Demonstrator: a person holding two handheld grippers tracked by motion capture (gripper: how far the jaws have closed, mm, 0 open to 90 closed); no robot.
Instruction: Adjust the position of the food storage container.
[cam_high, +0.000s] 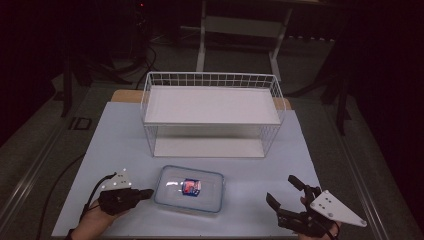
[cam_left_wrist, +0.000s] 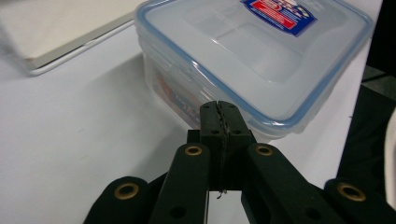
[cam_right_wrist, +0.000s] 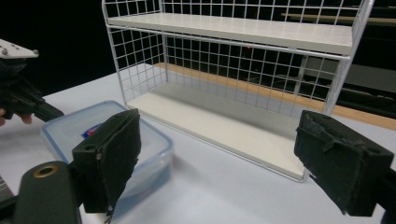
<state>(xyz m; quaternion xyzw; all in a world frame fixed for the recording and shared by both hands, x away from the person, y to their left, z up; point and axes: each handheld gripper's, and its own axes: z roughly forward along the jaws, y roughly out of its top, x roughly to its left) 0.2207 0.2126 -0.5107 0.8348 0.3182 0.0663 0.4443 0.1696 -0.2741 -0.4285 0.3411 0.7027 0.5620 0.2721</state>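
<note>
I'm seeing one pale blue table (cam_high: 120, 150), bearing one white wire two-tier rack (cam_high: 212, 107). One clear lidded plastic box with blue seal (cam_high: 189, 189) is lying in front of rack, between my two grippers. Left gripper (cam_high: 148, 193), jaws pressed together, is pointing at box's left wall, tips just beside it. Right gripper (cam_high: 282, 192) is hanging well apart from box, jaws spread wide, gripping nothing.

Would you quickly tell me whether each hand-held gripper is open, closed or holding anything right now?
Left hand-held gripper: closed, holding nothing, tips at the side of the plastic container.
Right hand-held gripper: open, holding nothing.
</note>
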